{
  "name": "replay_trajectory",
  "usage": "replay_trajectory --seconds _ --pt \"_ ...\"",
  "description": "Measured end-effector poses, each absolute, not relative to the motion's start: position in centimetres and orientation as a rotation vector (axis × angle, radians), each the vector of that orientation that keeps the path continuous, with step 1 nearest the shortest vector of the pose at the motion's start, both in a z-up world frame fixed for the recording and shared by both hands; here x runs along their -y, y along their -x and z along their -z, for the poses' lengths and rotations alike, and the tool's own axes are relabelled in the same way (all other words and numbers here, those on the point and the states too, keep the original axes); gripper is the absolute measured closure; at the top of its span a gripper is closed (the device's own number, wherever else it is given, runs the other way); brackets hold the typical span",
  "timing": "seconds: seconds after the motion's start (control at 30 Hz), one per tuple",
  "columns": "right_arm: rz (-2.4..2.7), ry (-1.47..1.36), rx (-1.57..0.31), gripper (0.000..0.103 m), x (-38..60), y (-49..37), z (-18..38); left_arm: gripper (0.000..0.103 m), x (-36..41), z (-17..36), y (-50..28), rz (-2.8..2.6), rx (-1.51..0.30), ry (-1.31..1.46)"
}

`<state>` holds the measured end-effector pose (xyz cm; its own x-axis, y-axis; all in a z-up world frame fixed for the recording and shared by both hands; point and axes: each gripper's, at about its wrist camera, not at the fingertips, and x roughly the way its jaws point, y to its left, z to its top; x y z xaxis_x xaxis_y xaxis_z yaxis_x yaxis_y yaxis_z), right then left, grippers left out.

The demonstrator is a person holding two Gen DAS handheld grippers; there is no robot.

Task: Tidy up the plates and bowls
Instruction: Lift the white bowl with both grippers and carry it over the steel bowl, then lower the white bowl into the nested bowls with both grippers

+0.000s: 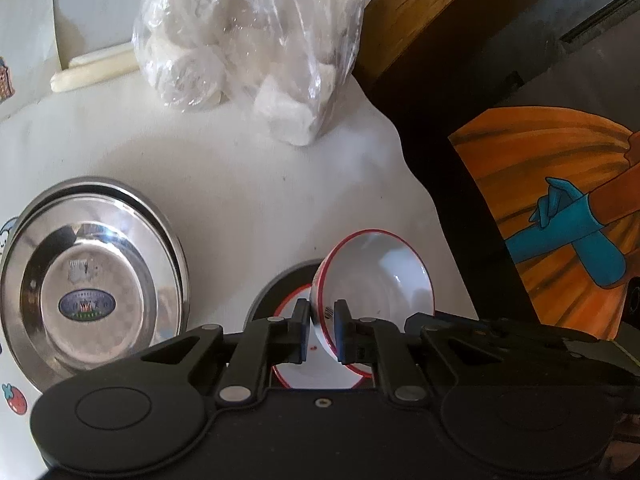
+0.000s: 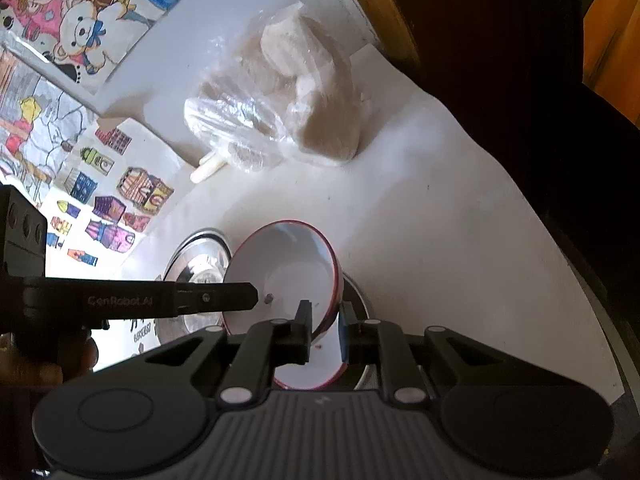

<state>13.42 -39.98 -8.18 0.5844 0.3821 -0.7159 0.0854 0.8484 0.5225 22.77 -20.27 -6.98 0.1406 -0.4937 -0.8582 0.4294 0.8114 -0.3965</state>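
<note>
A white bowl with a red rim [image 1: 376, 276] [image 2: 284, 268] hangs tilted on its side over the table, and both grippers hold it. My left gripper [image 1: 323, 316] is shut on its rim by a small dark mark. My right gripper [image 2: 325, 320] is shut on the opposite rim. One of the left gripper's fingers [image 2: 216, 300] reaches in from the left. Directly beneath lies a second red-rimmed white bowl [image 1: 320, 368] [image 2: 312, 368] on a steel plate [image 2: 362, 300]. A stack of steel plates [image 1: 92, 280] [image 2: 196, 256] sits to the left.
A clear bag of white buns [image 1: 248, 48] [image 2: 280, 112] lies at the back of the white table [image 1: 260, 184], with a cream stick [image 1: 92, 70] beside it. The table's curved edge drops off at the right. An orange painting [image 1: 560, 220] stands beyond that edge. Stickers cover the left side.
</note>
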Motion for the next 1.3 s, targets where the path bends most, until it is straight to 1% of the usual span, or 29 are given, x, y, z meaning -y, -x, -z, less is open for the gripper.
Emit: replay_trajectory --seconds 0.63,1.3 --pt "-0.247 -0.475 -1.030 0.088 38.7 -13.4 8.9 0.091 18.8 8.7 -21.0 0.624 -1.339 0.059" --pt "-0.255 -0.442 -1.068 0.088 38.2 -14.0 9.6 0.088 19.2 9.6 -20.7 0.612 -1.374 0.029"
